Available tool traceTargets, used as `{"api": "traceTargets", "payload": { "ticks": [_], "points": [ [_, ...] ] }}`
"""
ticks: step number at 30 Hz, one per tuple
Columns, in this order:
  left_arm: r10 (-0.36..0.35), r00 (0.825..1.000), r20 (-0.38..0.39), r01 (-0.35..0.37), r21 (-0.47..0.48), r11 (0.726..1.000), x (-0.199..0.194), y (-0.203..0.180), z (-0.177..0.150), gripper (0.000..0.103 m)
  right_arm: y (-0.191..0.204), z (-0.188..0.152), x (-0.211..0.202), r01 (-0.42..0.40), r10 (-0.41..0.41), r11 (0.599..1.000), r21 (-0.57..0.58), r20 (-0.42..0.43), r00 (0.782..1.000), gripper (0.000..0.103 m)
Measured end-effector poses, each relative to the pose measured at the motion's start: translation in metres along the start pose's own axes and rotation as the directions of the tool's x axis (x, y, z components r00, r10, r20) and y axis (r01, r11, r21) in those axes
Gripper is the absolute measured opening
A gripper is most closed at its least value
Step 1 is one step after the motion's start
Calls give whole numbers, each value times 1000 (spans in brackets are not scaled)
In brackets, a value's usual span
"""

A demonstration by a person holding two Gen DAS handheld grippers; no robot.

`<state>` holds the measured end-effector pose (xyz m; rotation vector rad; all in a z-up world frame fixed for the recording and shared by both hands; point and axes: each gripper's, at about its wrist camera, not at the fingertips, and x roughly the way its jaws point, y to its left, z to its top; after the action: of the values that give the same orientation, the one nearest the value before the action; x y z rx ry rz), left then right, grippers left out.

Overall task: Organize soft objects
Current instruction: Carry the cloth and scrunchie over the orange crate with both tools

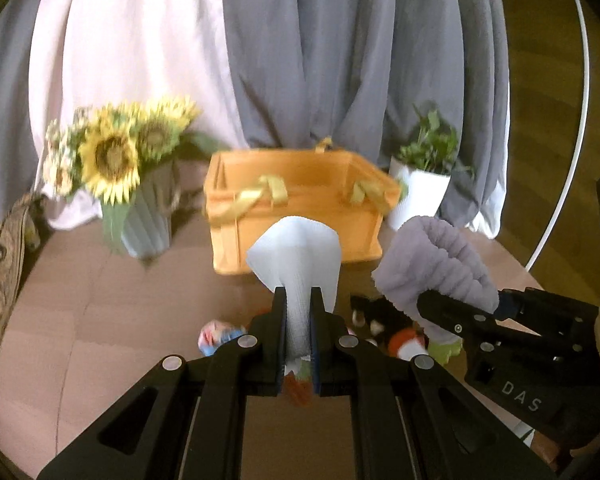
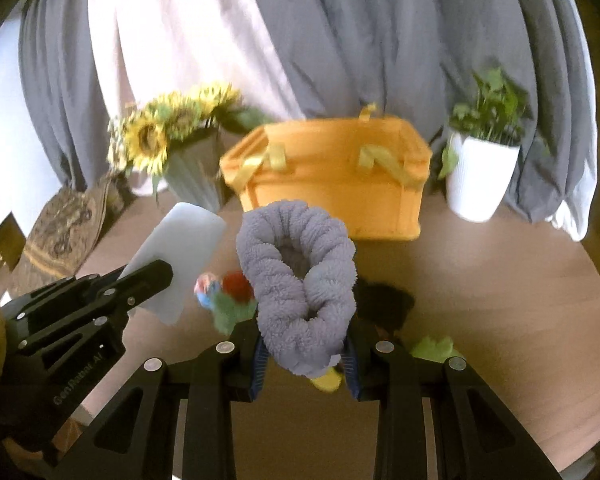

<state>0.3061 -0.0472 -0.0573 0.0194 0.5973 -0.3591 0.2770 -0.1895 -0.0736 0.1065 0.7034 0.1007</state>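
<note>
Closest to me, my left claw (image 1: pixel 299 312) is clamped tight on a white sock (image 1: pixel 296 256), and my right claw (image 2: pixel 305 350) is squeezed around a fluffy purple sock (image 2: pixel 296 264). Both hang above the worktop (image 2: pixel 500 280), short of the orange basket (image 2: pixel 340 188). I judge this the carrying step; next I must reach over its rim and let go.

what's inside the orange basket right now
From both wrist views the orange basket shows only bare inner walls near its rim and yellow ribbon handles. Its front wall hides the floor, so whether anything lies inside cannot be told.
</note>
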Motion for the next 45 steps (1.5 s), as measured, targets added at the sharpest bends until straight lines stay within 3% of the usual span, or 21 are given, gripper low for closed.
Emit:
{"api": "traceTargets", "payload": {
  "ticks": [10,25,36,45],
  "points": [
    [-46,996,78,46,4,999,7,13,41,11,7,43,-4,59,-64,997,45,127,990,32],
    [24,987,161,-27,17,999,47,15,106,11,-11,118,23,63,-65,998,19,221,973,32],
    [44,988,148,-48,21,999,98,24,141,11,-26,162,73,47,-47,999,6,211,976,32],
    [16,999,43,-16,11,1000,165,37,154,11,-41,186,128,46,-50,998,35,140,989,32]
  ]
}}
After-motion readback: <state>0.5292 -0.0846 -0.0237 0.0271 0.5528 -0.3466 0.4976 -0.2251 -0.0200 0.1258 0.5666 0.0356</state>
